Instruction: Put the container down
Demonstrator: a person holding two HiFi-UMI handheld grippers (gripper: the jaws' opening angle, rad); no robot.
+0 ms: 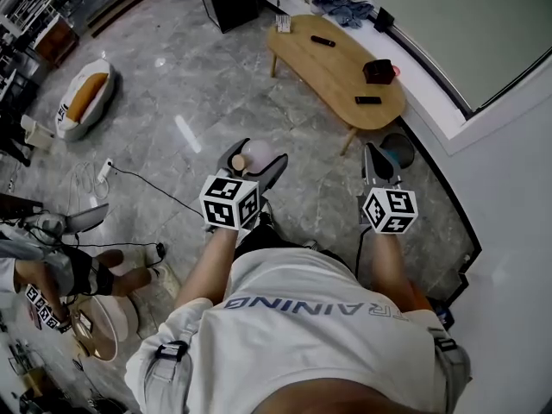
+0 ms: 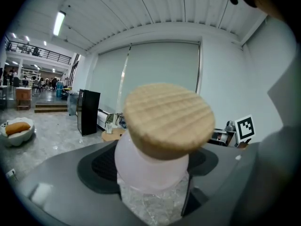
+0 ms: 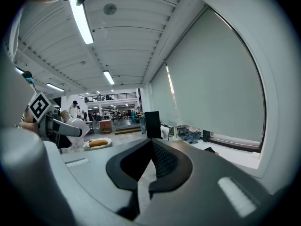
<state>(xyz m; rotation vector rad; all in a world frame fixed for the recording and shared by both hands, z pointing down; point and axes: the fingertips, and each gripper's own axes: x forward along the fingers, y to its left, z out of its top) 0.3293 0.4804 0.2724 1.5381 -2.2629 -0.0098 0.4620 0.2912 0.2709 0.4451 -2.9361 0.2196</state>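
Observation:
The container (image 1: 259, 152) is a pale pink jar with a round wooden lid (image 1: 239, 162). My left gripper (image 1: 255, 159) is shut on it and holds it in the air above the grey stone floor, with the lid end pointing forward. In the left gripper view the jar (image 2: 150, 166) fills the gap between the two dark pads (image 2: 101, 166), and its lid (image 2: 169, 119) looms in front. To the right, my right gripper (image 1: 379, 158) hangs at about the same height. Its jaws (image 3: 151, 147) are shut with nothing between them.
A low wooden table (image 1: 332, 63) stands ahead, carrying a remote (image 1: 323, 40), a black box (image 1: 378, 70) and a flat black device (image 1: 367, 100). A round dark bin (image 1: 398, 149) sits by its near end. A cushion bed (image 1: 82, 97), a power strip (image 1: 105, 171) and another person (image 1: 52, 266) are at the left.

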